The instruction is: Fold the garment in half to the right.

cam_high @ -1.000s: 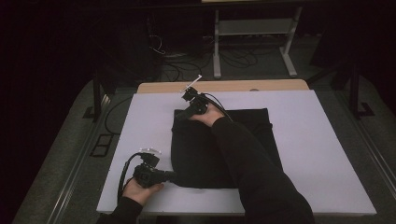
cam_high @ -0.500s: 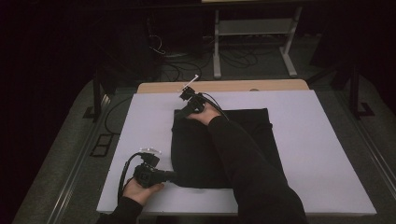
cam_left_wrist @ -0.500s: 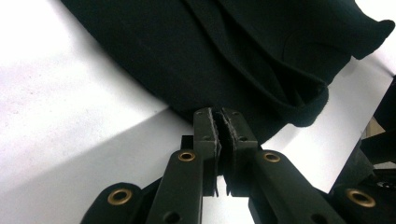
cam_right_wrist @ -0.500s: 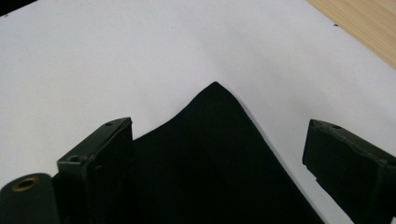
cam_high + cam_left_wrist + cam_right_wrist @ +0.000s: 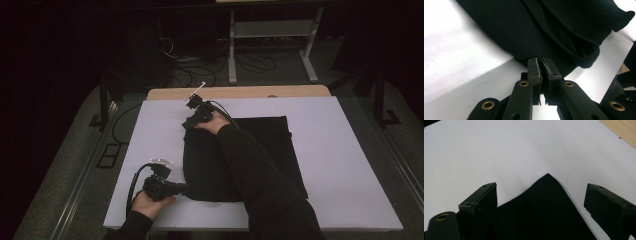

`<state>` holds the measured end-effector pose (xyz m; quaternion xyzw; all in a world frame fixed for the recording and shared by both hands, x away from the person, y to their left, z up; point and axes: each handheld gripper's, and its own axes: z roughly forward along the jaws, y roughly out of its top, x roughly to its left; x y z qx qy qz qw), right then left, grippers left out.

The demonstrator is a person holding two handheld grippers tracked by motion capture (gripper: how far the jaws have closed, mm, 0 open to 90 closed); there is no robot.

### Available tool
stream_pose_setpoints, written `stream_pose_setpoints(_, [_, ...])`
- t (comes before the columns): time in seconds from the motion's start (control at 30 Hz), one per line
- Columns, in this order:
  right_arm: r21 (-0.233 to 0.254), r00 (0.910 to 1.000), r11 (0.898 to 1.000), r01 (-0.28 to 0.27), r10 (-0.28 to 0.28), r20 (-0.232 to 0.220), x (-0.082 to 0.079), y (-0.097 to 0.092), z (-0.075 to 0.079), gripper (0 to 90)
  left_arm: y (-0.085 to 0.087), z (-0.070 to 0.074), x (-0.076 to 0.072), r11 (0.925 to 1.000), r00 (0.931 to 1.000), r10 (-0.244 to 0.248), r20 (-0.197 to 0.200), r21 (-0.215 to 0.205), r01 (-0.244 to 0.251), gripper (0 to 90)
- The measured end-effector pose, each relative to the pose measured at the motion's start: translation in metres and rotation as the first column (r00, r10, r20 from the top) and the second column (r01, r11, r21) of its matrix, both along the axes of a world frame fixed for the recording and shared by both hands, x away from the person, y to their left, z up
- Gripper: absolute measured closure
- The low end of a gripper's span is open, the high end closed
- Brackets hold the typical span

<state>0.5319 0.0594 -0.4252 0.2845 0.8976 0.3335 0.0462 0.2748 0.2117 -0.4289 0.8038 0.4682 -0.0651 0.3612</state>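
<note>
A black cloth (image 5: 250, 155) lies flat in the middle of the white table (image 5: 350, 165). The left gripper (image 5: 541, 65), jaws pinched together on the cloth's near-left edge, seems to anchor it. At the far-left corner the right gripper (image 5: 541, 195) straddles the pointed tip with jaws wide apart, having just narrowed a little, likely to take that corner for folding.

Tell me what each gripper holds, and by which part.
The left gripper is shut on the near left edge of the black cloth. The right gripper holds nothing: its jaws stand open around the cloth's far left corner.
</note>
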Motion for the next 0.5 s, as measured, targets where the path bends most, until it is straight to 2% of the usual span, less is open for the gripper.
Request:
stream_pose_setpoints(0.27, [0.016,1.0000,1.000,0.005,-0.005,-0.005,0.003,0.008,-0.003,15.7,0.000,0.000,0.000,1.0000,1.0000,-0.001,0.000,0.001,0.001,83.8])
stream_pose_setpoints(0.5, [0.011,0.9996,1.000,0.027,-0.027,0.000,0.005,0.012,-0.005,27.7,0.000,0.000,0.000,1.0000,1.0000,0.003,-0.001,-0.002,-0.003,83.8])
